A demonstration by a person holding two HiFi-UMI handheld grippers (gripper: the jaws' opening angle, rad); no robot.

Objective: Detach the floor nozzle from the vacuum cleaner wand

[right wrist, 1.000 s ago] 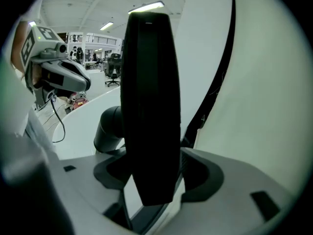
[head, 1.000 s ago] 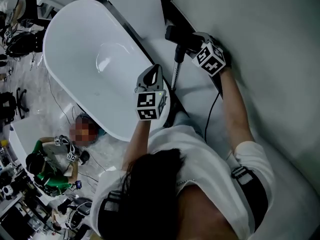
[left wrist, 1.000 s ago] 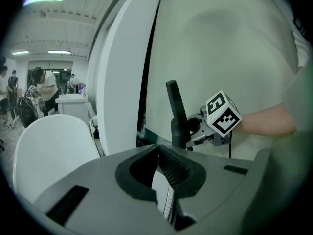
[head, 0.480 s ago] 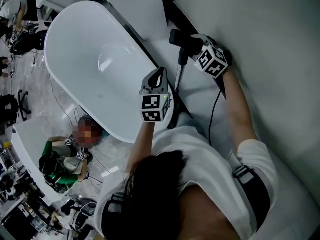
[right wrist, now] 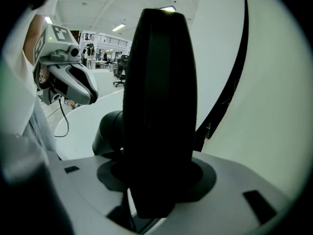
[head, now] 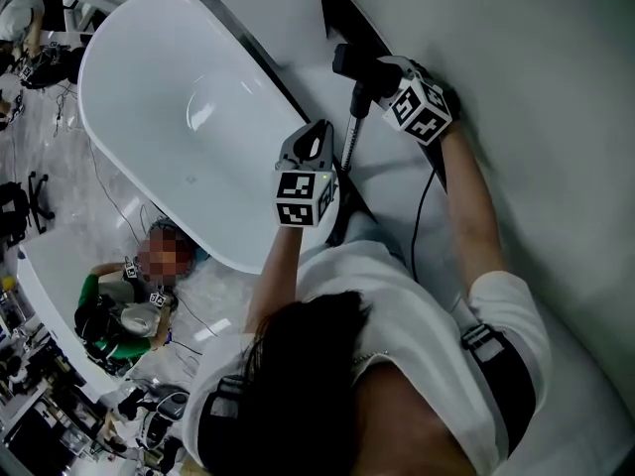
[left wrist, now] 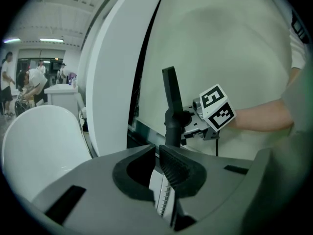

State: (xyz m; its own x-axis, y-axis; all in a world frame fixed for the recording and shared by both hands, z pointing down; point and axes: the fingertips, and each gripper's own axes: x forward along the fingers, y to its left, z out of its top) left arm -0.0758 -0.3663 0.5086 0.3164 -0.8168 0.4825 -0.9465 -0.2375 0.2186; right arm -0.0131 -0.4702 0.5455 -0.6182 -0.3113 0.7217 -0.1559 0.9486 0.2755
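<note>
The vacuum's black floor nozzle (head: 349, 62) sits at the top of the slim silver wand (head: 349, 152), between the tub and a white panel. My right gripper (head: 375, 75) is at the nozzle. In the right gripper view the black nozzle (right wrist: 159, 106) fills the space between the jaws, which are closing round it. My left gripper (head: 321, 127) lies alongside the wand, just left of it, with its jaws shut. In the left gripper view the tips (left wrist: 157, 150) meet and the wand (left wrist: 171, 102) rises beyond them. I cannot tell whether it touches the wand.
A large white bathtub (head: 169, 117) fills the left. A white panel (head: 516, 87) stands at the right, with a dark gap (head: 337, 13) beside it. A black cable (head: 422, 216) trails from the right gripper. A person (head: 119, 315) sits on the floor at lower left amid gear.
Both grippers stay where they were, the right at the nozzle and the left beside the wand. Only the head view has shifted slightly.
</note>
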